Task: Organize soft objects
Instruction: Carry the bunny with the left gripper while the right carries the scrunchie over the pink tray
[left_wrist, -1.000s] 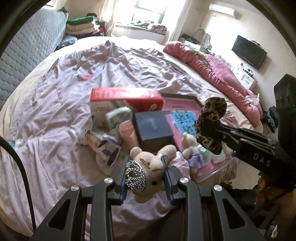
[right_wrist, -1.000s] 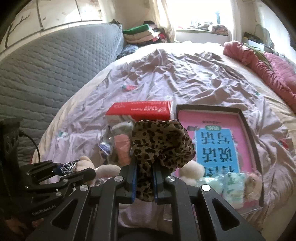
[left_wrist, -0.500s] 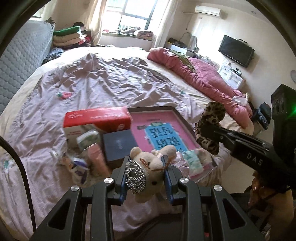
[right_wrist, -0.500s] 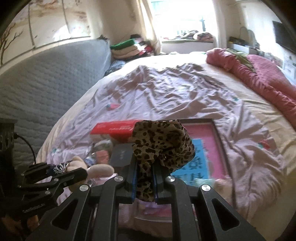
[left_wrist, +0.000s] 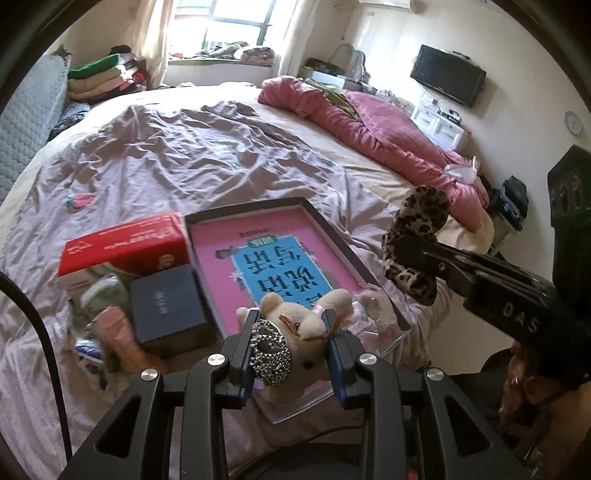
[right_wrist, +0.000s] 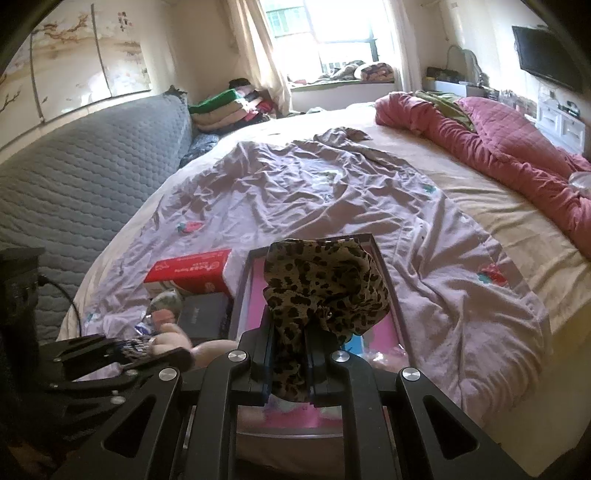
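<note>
Right now both soft things are up in the air, not on the bed. The little teddy bear (left_wrist: 308, 325) sits squeezed between the two fingers of the left gripper (left_wrist: 291, 343), with its head poking up and a sparkly round charm (left_wrist: 269, 352) hanging by its left side. The leopard scrunchie (right_wrist: 325, 291) is pinched tight in the right gripper (right_wrist: 290, 369), and it puffs out above the fingers like a mushroom.

Straight under and just ahead of both grippers lies the flat box with the pink book (left_wrist: 273, 258) in it, on the wrinkled purple sheet (left_wrist: 177, 155). The box's long side runs away from the person, toward the window. A few small soft toys lie at its near end, partly hidden behind the bear.

To the left of the flat box are a red box (left_wrist: 122, 240) and a dark blue box (left_wrist: 166, 302), touching each other.

The bear hangs over the near left part of the flat box, and the scrunchie hangs over its right edge. So I think each hand only needs to go down and a bit forward to drop its thing in.
</note>
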